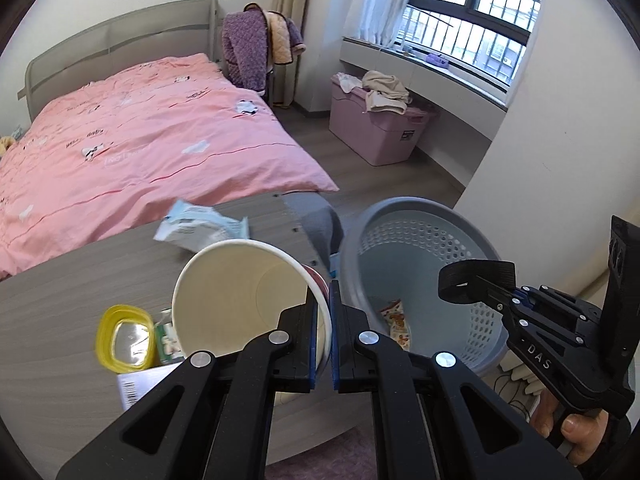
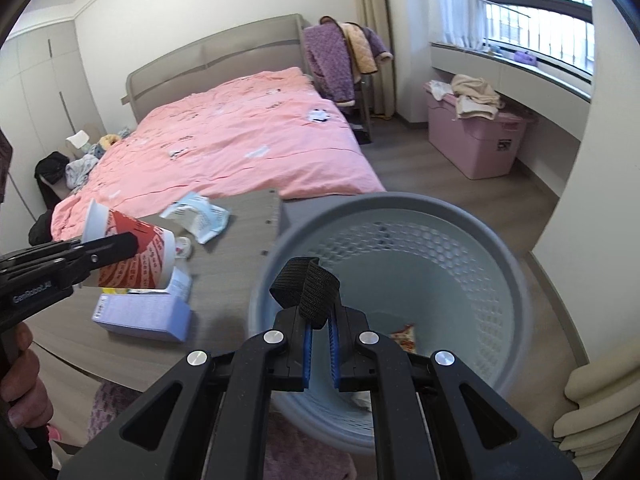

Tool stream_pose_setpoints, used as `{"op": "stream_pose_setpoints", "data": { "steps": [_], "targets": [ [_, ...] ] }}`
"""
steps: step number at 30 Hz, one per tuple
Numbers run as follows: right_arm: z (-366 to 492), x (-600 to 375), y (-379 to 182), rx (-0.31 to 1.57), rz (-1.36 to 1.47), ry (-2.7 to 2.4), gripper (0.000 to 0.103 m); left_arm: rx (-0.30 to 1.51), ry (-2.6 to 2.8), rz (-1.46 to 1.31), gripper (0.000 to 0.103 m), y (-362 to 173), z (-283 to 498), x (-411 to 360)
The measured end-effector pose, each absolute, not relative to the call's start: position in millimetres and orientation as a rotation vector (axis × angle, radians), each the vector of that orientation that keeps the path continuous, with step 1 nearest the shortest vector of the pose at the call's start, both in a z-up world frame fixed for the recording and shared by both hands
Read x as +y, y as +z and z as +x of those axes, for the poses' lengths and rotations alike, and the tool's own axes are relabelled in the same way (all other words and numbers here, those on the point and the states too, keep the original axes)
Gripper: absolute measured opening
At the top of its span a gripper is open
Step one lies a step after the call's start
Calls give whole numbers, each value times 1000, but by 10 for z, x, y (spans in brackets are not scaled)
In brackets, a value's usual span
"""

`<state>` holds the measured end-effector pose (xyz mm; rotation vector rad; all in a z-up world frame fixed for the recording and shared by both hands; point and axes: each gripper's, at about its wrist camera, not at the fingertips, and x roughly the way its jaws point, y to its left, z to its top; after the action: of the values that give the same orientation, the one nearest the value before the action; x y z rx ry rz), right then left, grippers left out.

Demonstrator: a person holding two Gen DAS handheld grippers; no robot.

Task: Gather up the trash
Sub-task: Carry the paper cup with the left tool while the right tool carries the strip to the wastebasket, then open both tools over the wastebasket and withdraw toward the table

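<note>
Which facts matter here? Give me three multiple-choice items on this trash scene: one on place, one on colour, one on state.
1. Where is the snack wrapper?
A. in the basket
B. on the bed
C. on the table

2. What colour is the basket?
A. pink
B. grey
C. yellow

3. What does the left gripper hold?
A. nothing
B. a black strap
C. the paper cup

Answers: 1 A, it lies on the basket's floor; 2 B, its rim is grey; 3 C, its jaws pinch the cup's rim, while the right gripper grips the black strap.
</note>
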<state>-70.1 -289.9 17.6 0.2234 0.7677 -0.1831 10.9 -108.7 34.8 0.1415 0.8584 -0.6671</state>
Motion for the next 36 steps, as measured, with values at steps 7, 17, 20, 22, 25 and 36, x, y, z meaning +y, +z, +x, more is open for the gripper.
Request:
{"op": "stream_pose_setpoints", "data": {
  "steps": [7, 17, 20, 22, 25, 36],
  "targets": [
    [-871, -3351, 47, 793, 244, -245, 8, 861, -704, 210, 5, 209, -36, -1642],
    [-912, -3629, -28, 806, 261, -248, 16, 884, -743, 246, 7, 90, -66, -2124],
    [-948, -3670, 4, 792, 251, -253, 44, 886, -745, 246, 30, 90, -71, -2178],
    [-981, -3687, 39, 770, 239, -262, 56, 878, -737, 241, 45, 103, -74, -2184],
    [-988, -3698, 48, 767, 236, -263, 56, 875, -724, 234, 49, 105, -67, -2183],
    [-1016, -3684, -8, 779, 253, -262, 56, 888, -687, 220, 54, 76, -96, -2126]
  ]
}}
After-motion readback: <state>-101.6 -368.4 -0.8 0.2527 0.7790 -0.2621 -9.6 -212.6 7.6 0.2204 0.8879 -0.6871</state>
